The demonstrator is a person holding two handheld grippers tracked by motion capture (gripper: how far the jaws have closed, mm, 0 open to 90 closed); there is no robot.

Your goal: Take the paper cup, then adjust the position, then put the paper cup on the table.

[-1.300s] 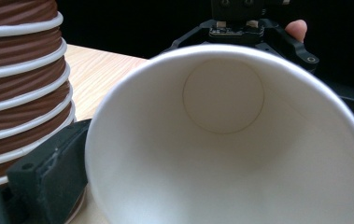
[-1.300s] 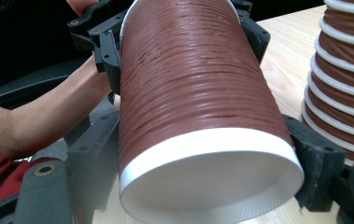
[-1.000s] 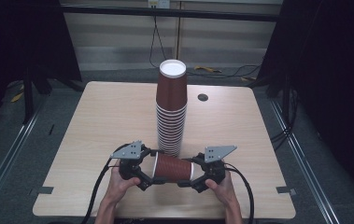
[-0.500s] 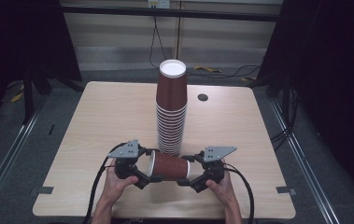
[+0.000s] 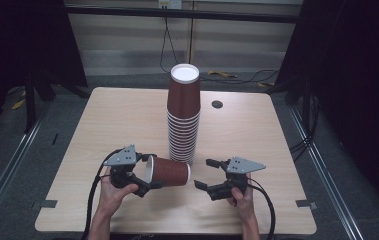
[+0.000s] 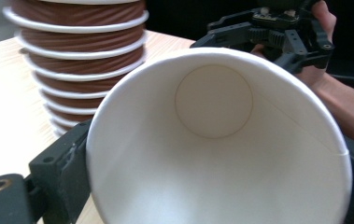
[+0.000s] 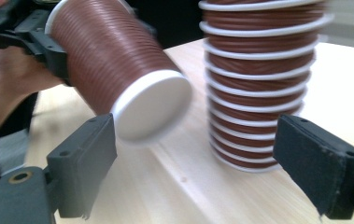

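Observation:
A tall stack of upturned brown paper cups point(image 5: 183, 120) stands at the middle of the wooden table point(image 5: 257, 130). My left gripper point(image 5: 147, 175) is shut on the rim of a single brown cup point(image 5: 169, 172), which lies level with its base pointing right. Its jaws have just been closing a little on that rim. In the left gripper view the cup's white inside point(image 6: 212, 140) faces me, with the stack point(image 6: 72, 60) behind it. My right gripper point(image 5: 203, 174) stands open just right of the cup's base. In the right gripper view the cup point(image 7: 118, 70) hangs ahead of the open jaws, apart from them.
A small dark round hole point(image 5: 217, 104) sits in the table behind the stack. Cables trail from both grippers over the near edge. Dark curtains and floor rails flank the table. Bare wood lies to the left and right of the stack.
The cup was held between both grippers. Now the left gripper has drawn it left and slightly up, and the right gripper's jaws stand open, off the base.

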